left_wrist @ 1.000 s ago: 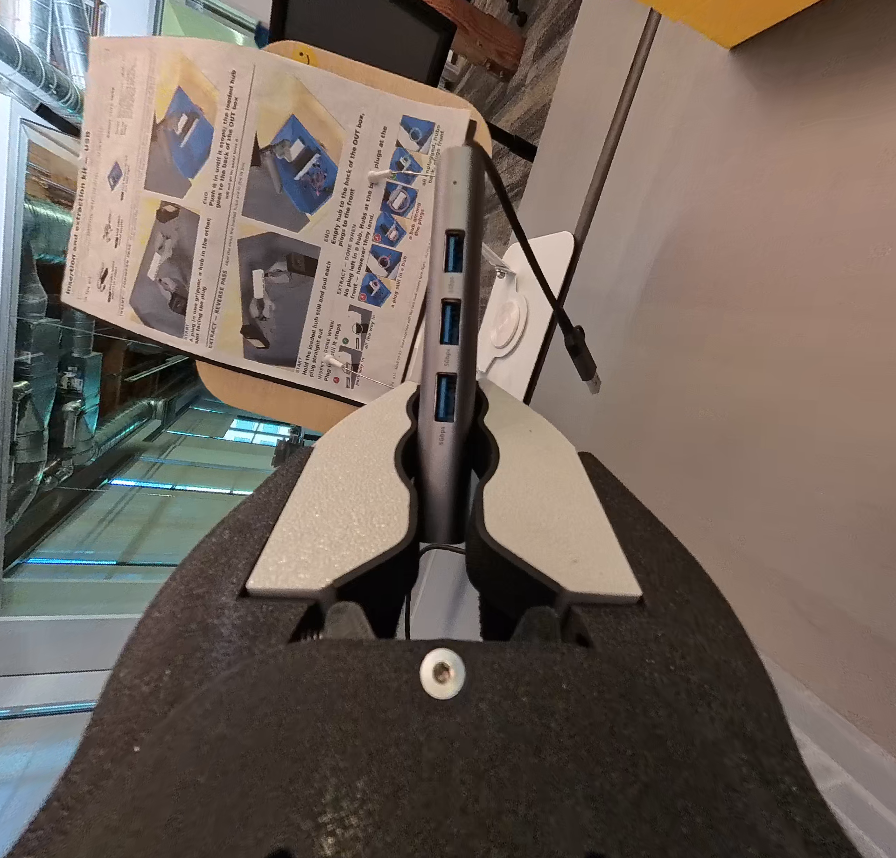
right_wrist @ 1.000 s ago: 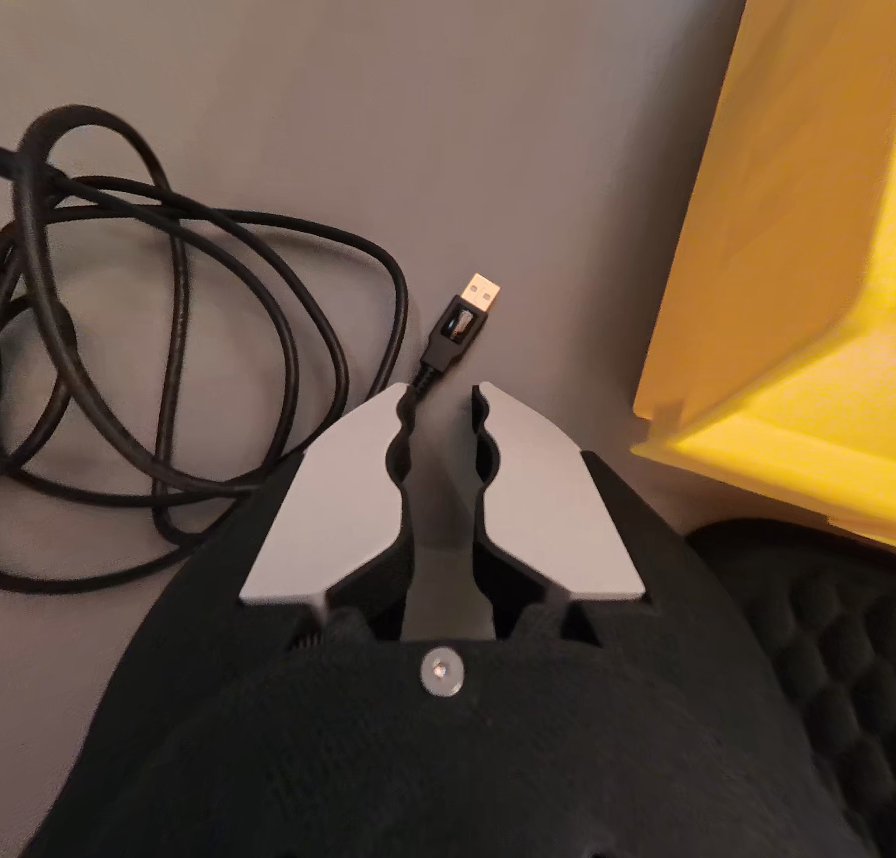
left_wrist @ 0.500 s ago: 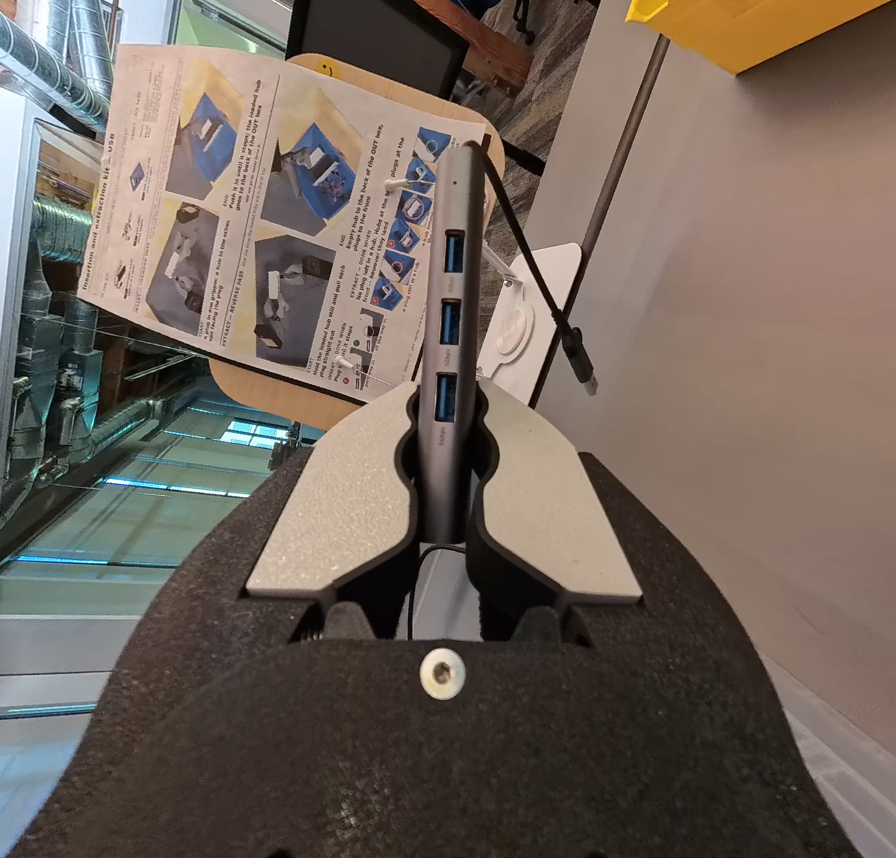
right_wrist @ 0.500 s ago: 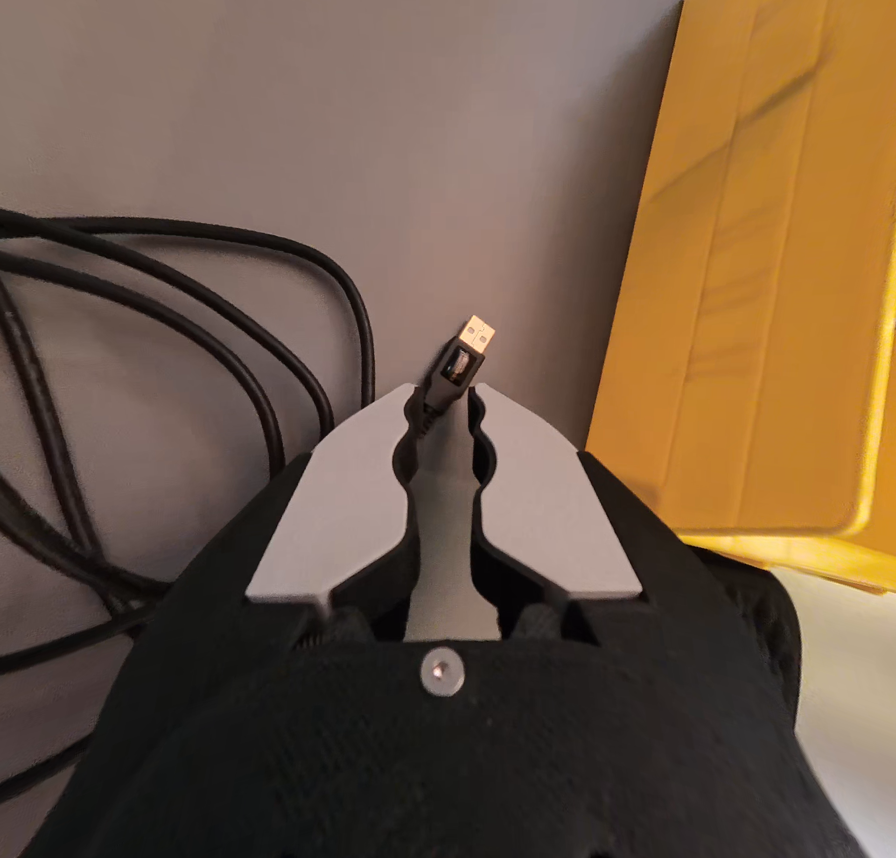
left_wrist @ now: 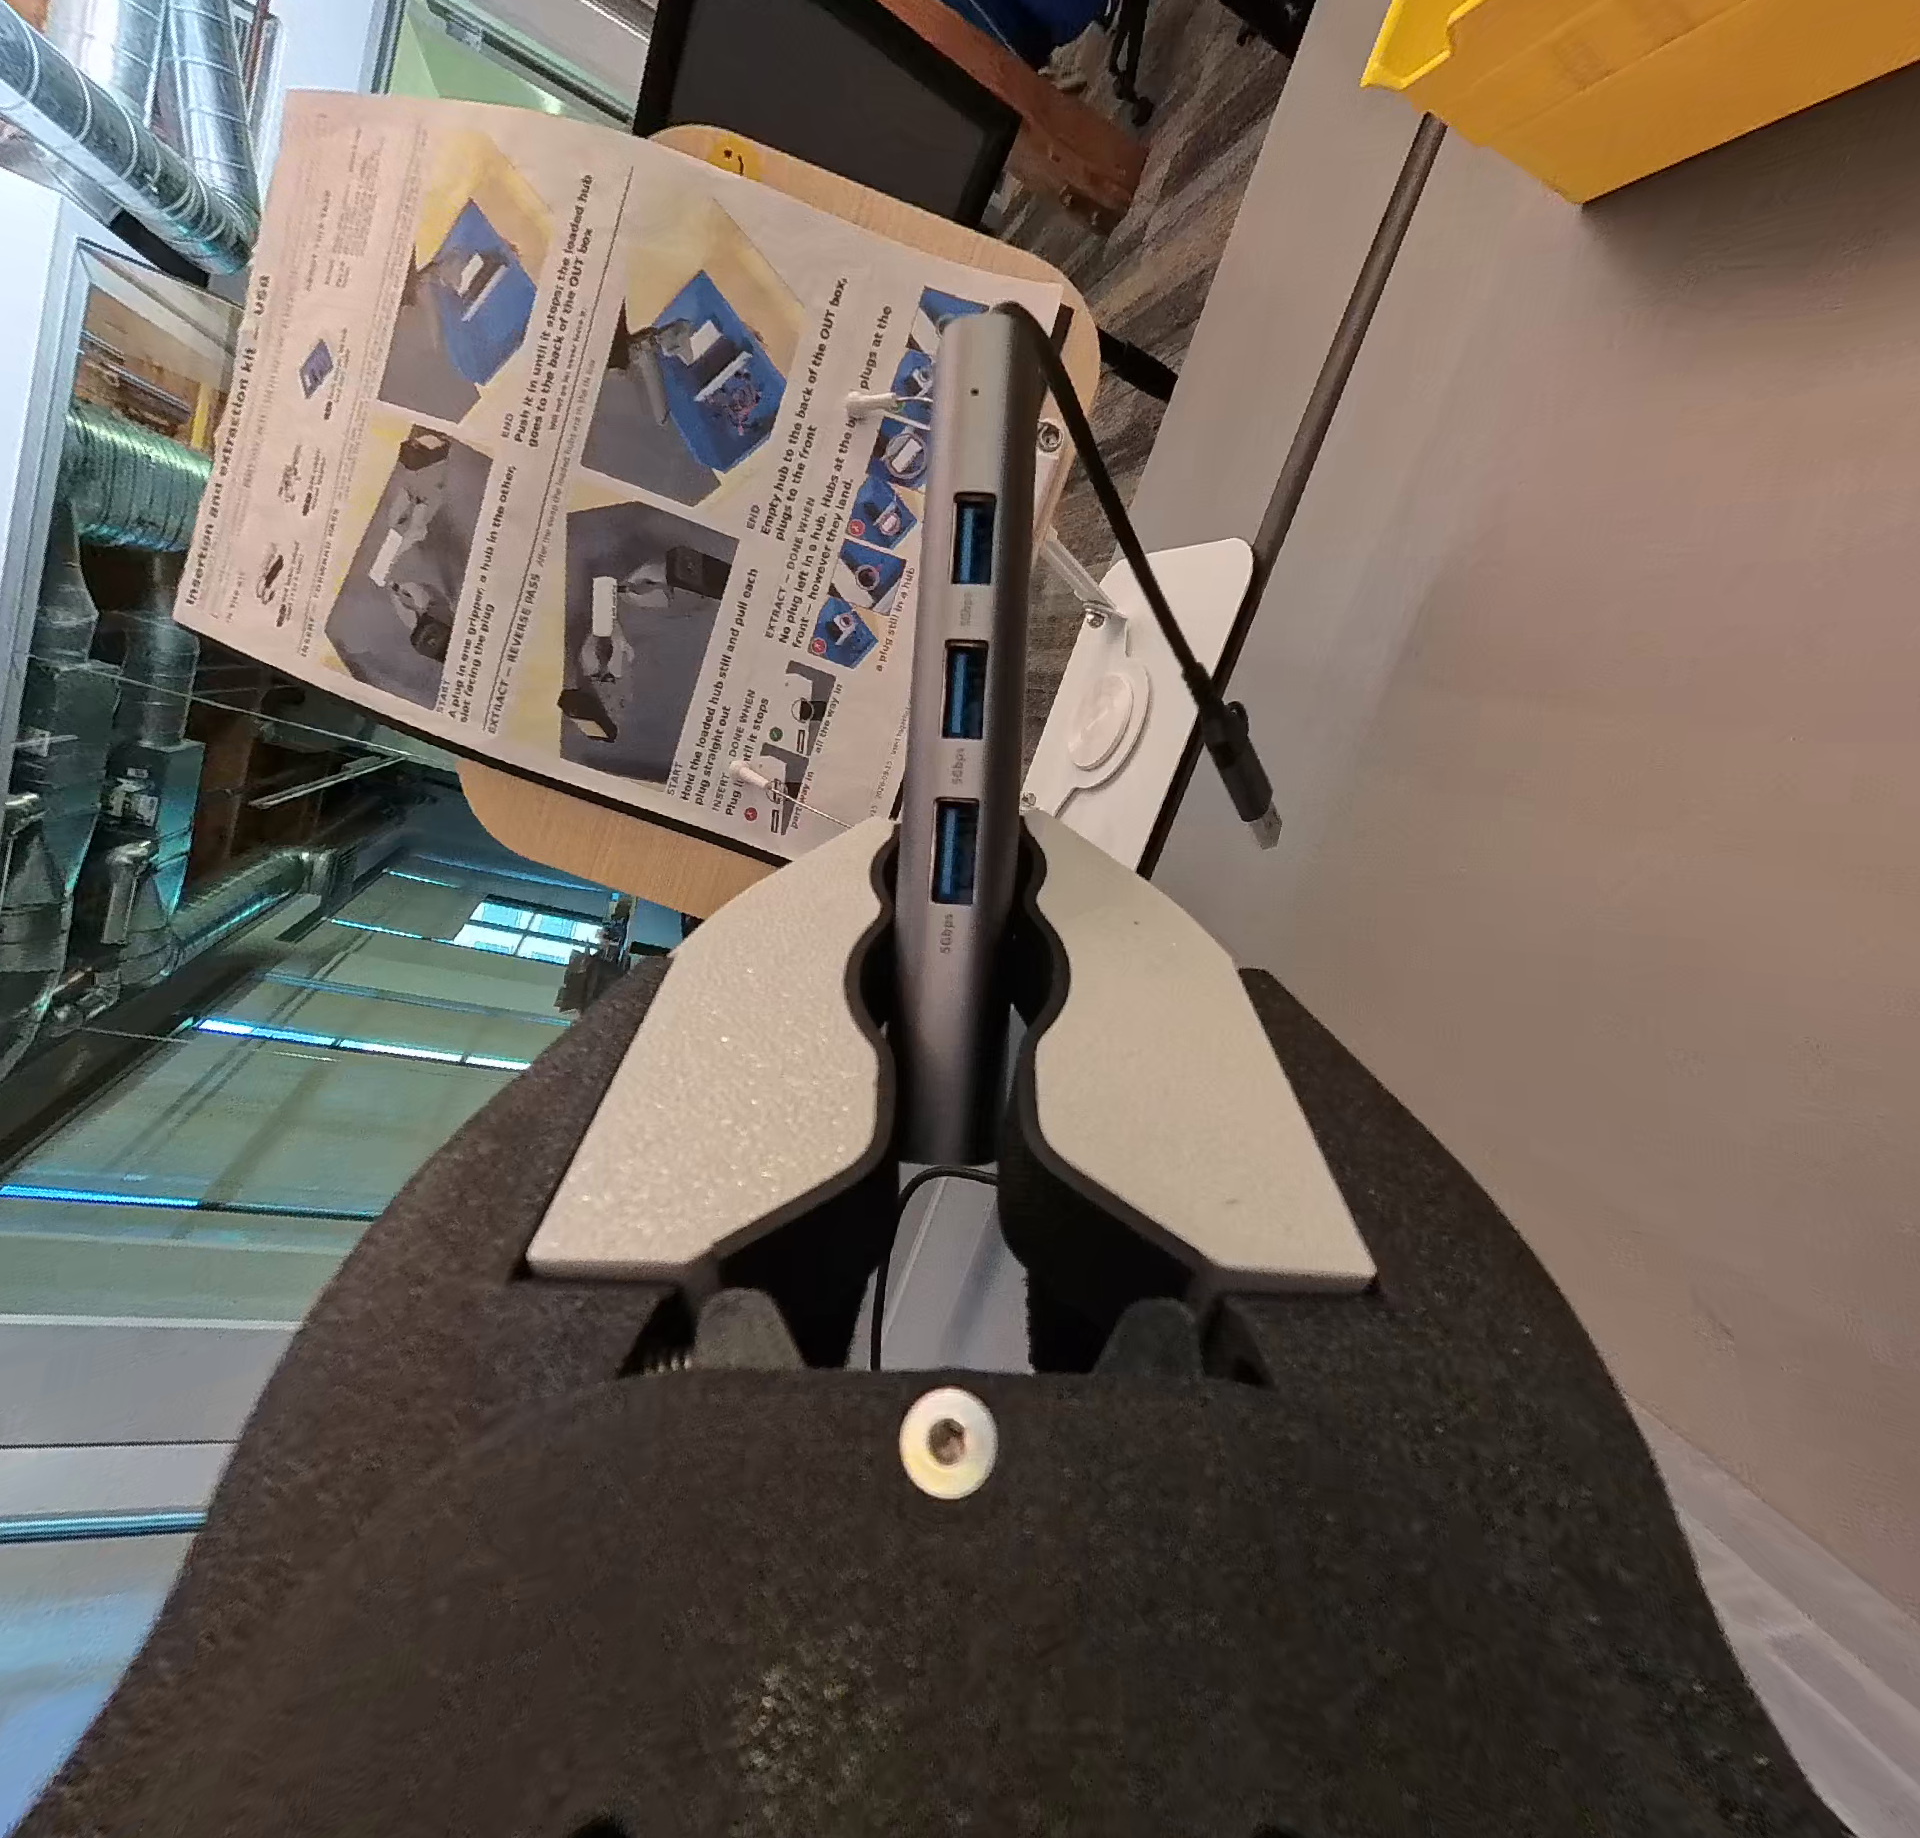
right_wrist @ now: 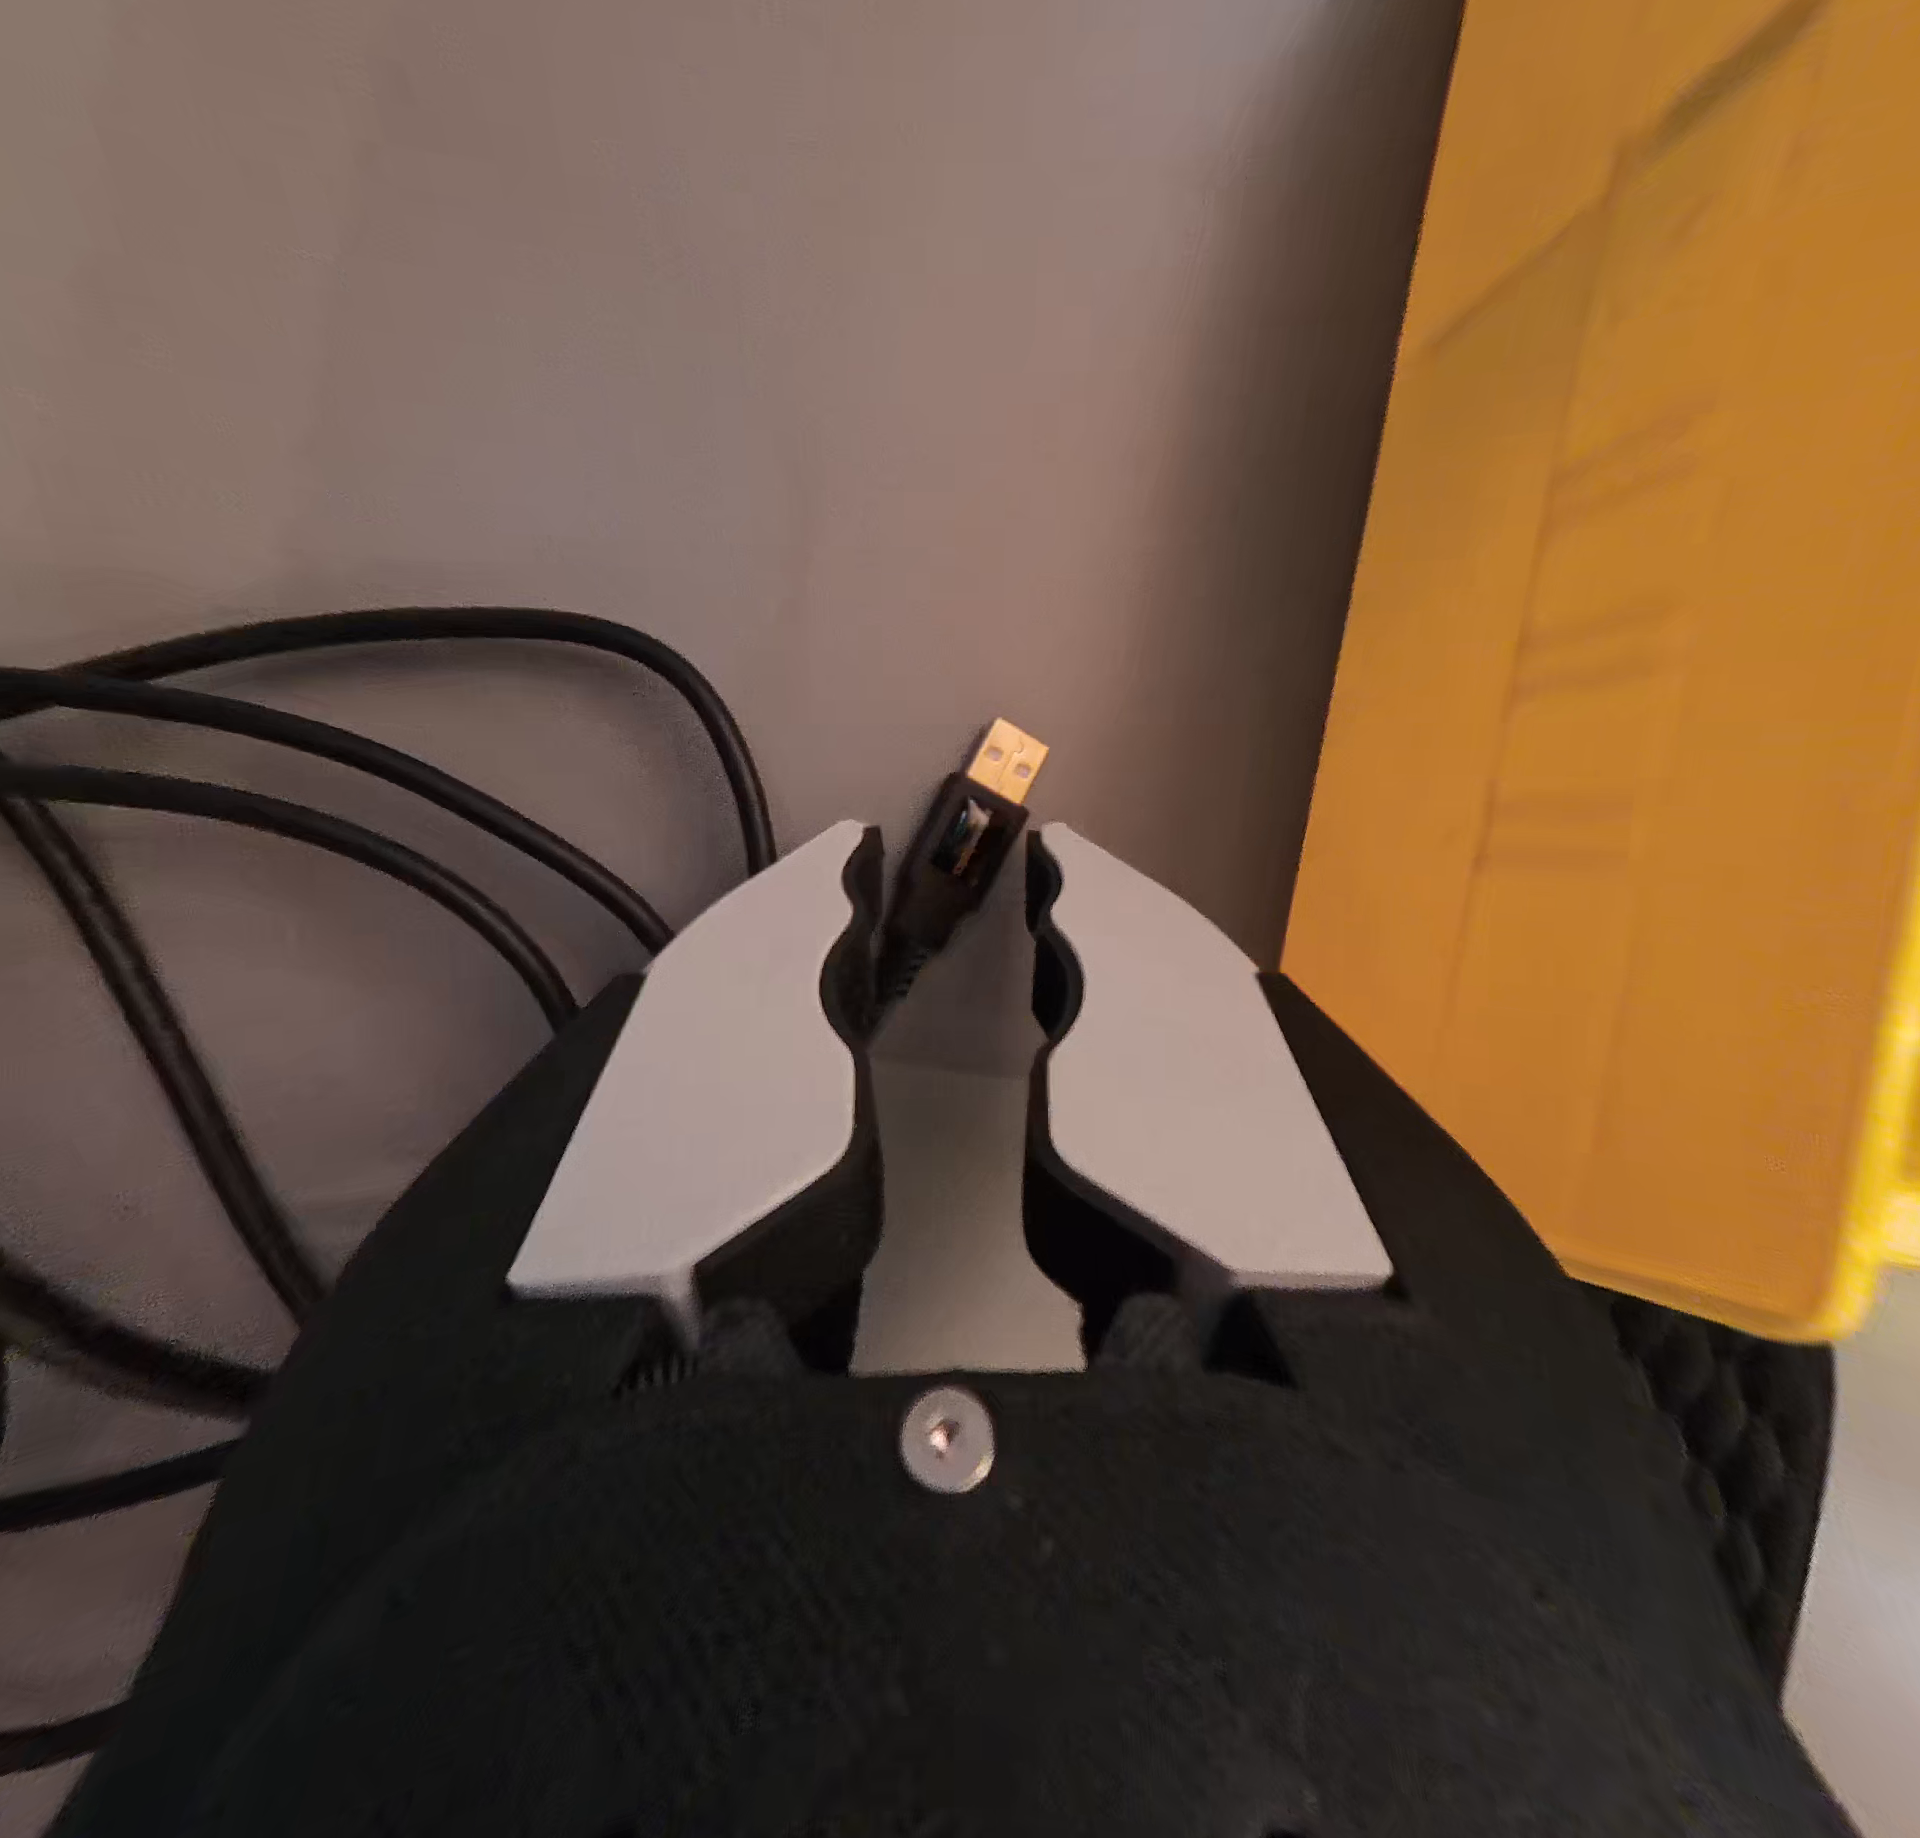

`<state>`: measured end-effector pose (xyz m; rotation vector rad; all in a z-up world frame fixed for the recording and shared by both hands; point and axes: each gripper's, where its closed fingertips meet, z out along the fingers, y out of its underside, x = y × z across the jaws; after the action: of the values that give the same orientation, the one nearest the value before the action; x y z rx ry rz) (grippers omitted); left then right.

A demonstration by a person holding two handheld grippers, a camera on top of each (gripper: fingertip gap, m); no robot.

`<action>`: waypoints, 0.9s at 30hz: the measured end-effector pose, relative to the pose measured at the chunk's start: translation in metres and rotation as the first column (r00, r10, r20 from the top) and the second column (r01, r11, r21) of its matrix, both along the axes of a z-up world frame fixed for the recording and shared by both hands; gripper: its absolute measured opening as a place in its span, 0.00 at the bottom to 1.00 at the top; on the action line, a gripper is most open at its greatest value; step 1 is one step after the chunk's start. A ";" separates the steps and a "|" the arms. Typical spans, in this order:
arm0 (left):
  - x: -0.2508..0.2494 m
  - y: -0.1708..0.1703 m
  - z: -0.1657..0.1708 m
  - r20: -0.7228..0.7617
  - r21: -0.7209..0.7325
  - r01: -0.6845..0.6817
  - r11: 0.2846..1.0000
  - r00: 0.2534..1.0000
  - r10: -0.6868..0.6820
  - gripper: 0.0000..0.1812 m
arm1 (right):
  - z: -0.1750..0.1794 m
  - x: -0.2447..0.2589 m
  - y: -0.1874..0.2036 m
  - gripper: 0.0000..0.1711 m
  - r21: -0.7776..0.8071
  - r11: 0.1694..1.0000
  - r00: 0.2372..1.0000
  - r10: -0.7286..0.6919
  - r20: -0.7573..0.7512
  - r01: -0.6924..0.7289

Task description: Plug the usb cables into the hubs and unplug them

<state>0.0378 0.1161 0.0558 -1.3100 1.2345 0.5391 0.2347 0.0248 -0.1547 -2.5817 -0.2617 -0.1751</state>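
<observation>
My left gripper (left_wrist: pixel 956 843) is shut on a grey USB hub (left_wrist: pixel 971 583) that stands up along the fingers, its three blue ports facing the camera. The hub's own short black cable hangs off its far end, with the plug (left_wrist: pixel 1252 812) dangling to the right. In the right wrist view a black USB cable (right_wrist: pixel 312 749) lies in loops on the grey table. Its black plug with a gold tip (right_wrist: pixel 982 801) lies between the fingertips of my right gripper (right_wrist: pixel 948 832), tilted to the right. The jaws are open around it and do not clamp it.
A yellow bin (right_wrist: pixel 1610 645) stands close to the right of the plug, and it also shows in the left wrist view (left_wrist: pixel 1662 53). A black foam pad (right_wrist: pixel 1745 1476) lies at lower right. An instruction sheet on a wooden board (left_wrist: pixel 582 458) and a white stand (left_wrist: pixel 1143 687) are behind the hub. Tip to tip, the grippers are about 30 centimetres apart.
My right gripper has moved forward over the table, so the plug went from ahead of the fingertips to between them. The left gripper keeps hold of the hub, shifting only slightly.
</observation>
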 end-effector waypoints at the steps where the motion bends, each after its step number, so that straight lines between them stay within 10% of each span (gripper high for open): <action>1: 0.000 0.000 0.000 0.001 -0.001 0.001 1.000 1.000 -0.001 0.09 | -0.003 0.000 0.000 0.15 -0.007 1.000 1.000 0.001 0.017 -0.001; 10: 0.004 -0.003 0.000 0.002 -0.005 0.018 1.000 1.000 -0.018 0.09 | -0.003 -0.006 0.000 0.11 0.005 1.000 0.970 0.030 -0.241 -0.029; 17: 0.003 -0.003 0.001 0.001 -0.004 0.013 1.000 1.000 -0.013 0.09 | 0.051 -0.053 -0.005 0.10 0.227 0.970 0.642 0.231 -0.731 -0.091; 27: 0.006 -0.005 0.001 -0.011 0.003 0.016 1.000 1.000 -0.016 0.09 | 0.159 -0.052 0.016 0.10 0.453 0.887 0.390 0.449 -0.804 -0.087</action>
<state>0.0443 0.1114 0.0567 -1.2955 1.2517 0.5371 0.1830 0.0411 0.0045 -1.8666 -0.2081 1.1873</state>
